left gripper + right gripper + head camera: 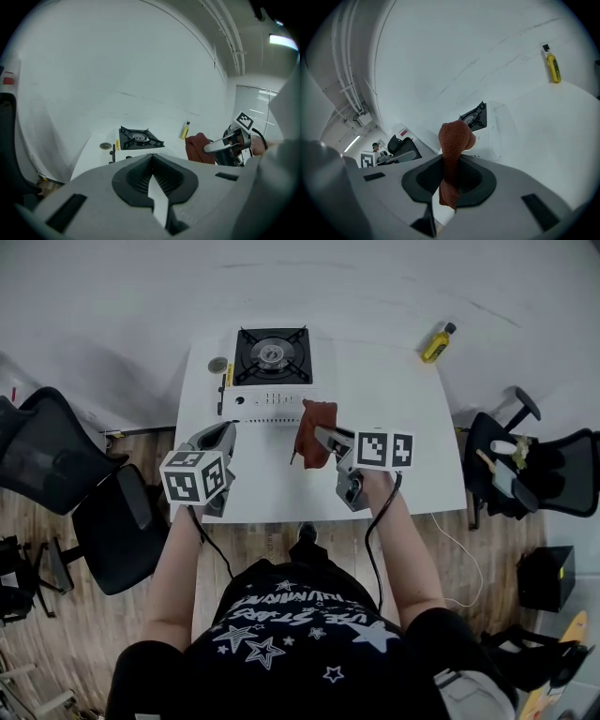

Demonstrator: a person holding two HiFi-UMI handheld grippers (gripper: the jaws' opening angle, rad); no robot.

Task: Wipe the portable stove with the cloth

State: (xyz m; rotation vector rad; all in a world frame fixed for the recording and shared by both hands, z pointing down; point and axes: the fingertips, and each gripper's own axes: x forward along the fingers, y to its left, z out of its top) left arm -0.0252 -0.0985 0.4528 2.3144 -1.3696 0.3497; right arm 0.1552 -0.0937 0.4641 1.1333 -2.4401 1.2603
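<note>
Right gripper [450, 177] jaws clamped on rust-brown knit cloth [313, 430], hanging over white desk [403, 418] near black-topped portable stove [272, 357]. Left gripper [152, 174] jaws together, empty. Risk: narrow pinch, cloth may slip out mid-wipe.

One white portable stove with black burner grate [271, 371], one rust-red cloth [312, 430], one yellow bottle [436, 343], one small round grey disc [217, 365].

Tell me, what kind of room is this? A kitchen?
Probably an office or workroom, not a kitchen: black office chairs on a wood floor flank a plain white table against a bare wall, and the cooker is just a portable stove set on that table.
</note>
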